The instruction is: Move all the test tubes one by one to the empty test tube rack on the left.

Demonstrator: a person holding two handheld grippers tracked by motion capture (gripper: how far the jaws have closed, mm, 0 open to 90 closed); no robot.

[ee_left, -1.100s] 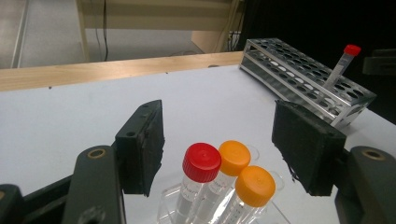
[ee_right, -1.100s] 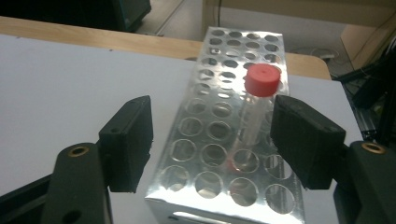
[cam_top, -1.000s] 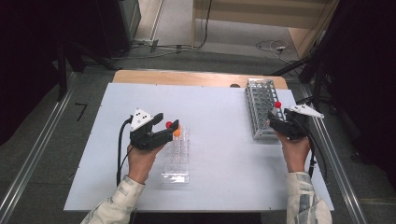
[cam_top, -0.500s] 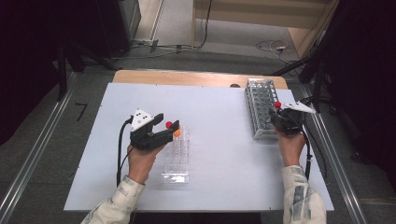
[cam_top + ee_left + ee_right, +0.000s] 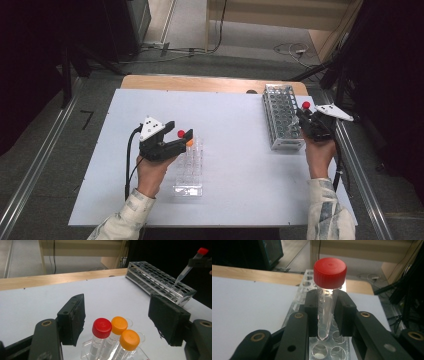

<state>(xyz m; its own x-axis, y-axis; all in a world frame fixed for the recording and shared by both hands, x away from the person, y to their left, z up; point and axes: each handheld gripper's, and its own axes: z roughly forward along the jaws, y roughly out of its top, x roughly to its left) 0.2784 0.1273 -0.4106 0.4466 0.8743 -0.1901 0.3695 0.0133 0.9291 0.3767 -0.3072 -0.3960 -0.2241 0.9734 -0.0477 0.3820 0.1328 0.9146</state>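
My right gripper (image 5: 325,315) is shut on a clear tube with a red cap (image 5: 329,272); its jaws have just been closing on it. The tube's tip hangs just over the large clear rack (image 5: 282,122) at the table's right. From the left gripper view, that tube (image 5: 185,271) tilts above a hole of the large rack (image 5: 160,281). My left gripper (image 5: 120,321) stands open, its jaws having just been opening. Between them are a red-capped tube (image 5: 101,327) and two orange-capped tubes (image 5: 129,339), untouched by the pads. These stand in a small clear rack (image 5: 189,170).
The white table top (image 5: 235,150) lies bare between the two racks. A wooden strip (image 5: 200,82) runs along its far edge. Metal rails (image 5: 357,170) flank the table, with dark equipment and cables beyond.
The right gripper has closed on the red-capped tube and risen a little with it over the large rack. The left hand has stayed in place.
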